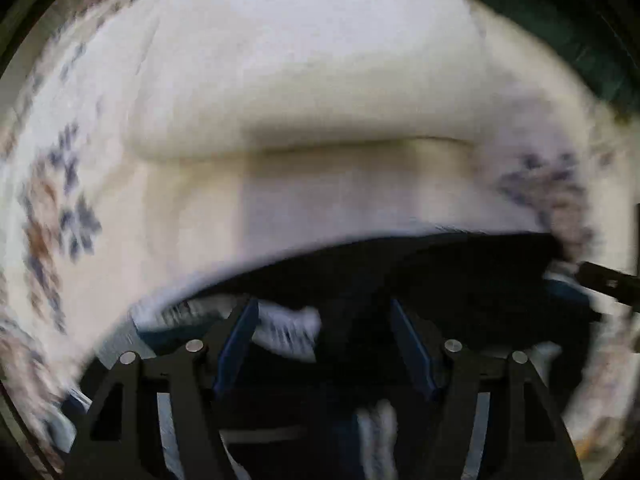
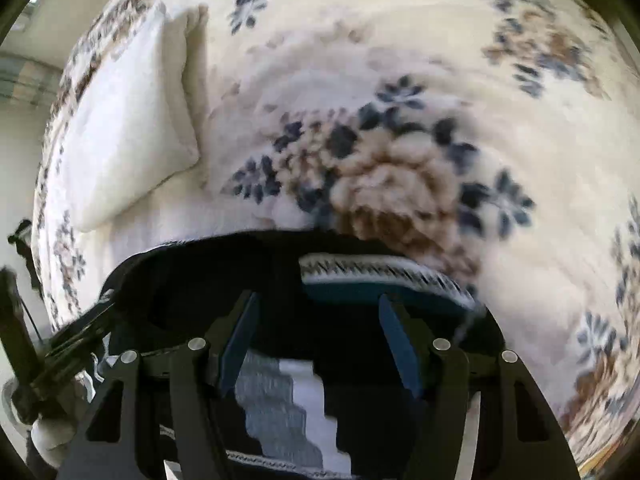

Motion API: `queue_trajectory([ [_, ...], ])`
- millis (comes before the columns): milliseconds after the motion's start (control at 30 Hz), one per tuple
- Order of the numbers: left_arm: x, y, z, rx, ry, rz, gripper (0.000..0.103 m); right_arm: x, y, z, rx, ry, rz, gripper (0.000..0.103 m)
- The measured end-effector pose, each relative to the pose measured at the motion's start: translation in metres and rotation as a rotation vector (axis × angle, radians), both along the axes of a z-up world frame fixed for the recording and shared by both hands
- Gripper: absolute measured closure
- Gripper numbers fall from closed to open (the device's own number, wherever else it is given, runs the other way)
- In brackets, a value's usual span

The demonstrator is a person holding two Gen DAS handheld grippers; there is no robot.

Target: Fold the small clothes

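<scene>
Cream plush blanket [image 2: 460, 60] strewn with navy-blue blossoms and tan-brown roses, one large tan bloom ringed by dark petals at centre in the right wrist view. Plain off-white rectangular pillow [image 2: 132, 128] without any print; in the left wrist view the same pale cream, shading to yellowish along its fold. Black knitted garment [image 2: 192, 280] banded in teal, edged with a white strip of small black zigzag marks, and carrying stepped grey and white blocks lower down. Matt black left hand-held gripper [image 1: 322, 334] and right hand-held gripper [image 2: 316, 328], both with dark blue pads [image 2: 240, 340] and silver round pins. Dark green cloth [image 1: 580, 28] at the upper right, too blurred for pattern.
</scene>
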State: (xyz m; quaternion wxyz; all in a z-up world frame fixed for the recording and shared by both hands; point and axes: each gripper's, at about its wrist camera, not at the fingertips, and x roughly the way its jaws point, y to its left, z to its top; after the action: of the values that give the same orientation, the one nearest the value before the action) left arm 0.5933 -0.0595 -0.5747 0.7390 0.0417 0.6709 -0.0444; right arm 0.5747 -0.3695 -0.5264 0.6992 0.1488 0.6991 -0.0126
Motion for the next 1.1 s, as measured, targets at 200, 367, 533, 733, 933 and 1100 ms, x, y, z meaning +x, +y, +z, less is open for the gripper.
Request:
queue_trajectory([
  [200, 0.025, 0.008, -0.015, 0.238, -0.070, -0.093, 0.036, 0.035, 0.014, -0.045, -0.084, 0.069, 0.143, 0.089],
  [367, 0.035, 0.003, -0.023, 0.286, -0.097, -0.142, 0.035, 0.057, 0.014, -0.031, -0.139, -0.025, 0.135, 0.096],
  [533, 0.058, -0.009, -0.034, 0.285, -0.103, -0.124, 0.036, 0.087, 0.008, -0.031, -0.179, -0.043, 0.093, 0.098],
  [733, 0.067, -0.004, -0.039, 0.261, -0.091, -0.133, 0.035, 0.111, 0.010, -0.060, -0.172, 0.007, 0.062, 0.097],
  [933, 0.019, 0.030, 0.024, 0.044, -0.116, -0.079, 0.035, 0.075, -0.053, 0.000, 0.205, -0.042, -0.100, 0.061],
  [1100, -0.050, 0.040, 0.067, -0.121, -0.095, -0.035, 0.037, -0.048, -0.122, 0.055, 0.229, -0.112, -0.288, 0.047],
])
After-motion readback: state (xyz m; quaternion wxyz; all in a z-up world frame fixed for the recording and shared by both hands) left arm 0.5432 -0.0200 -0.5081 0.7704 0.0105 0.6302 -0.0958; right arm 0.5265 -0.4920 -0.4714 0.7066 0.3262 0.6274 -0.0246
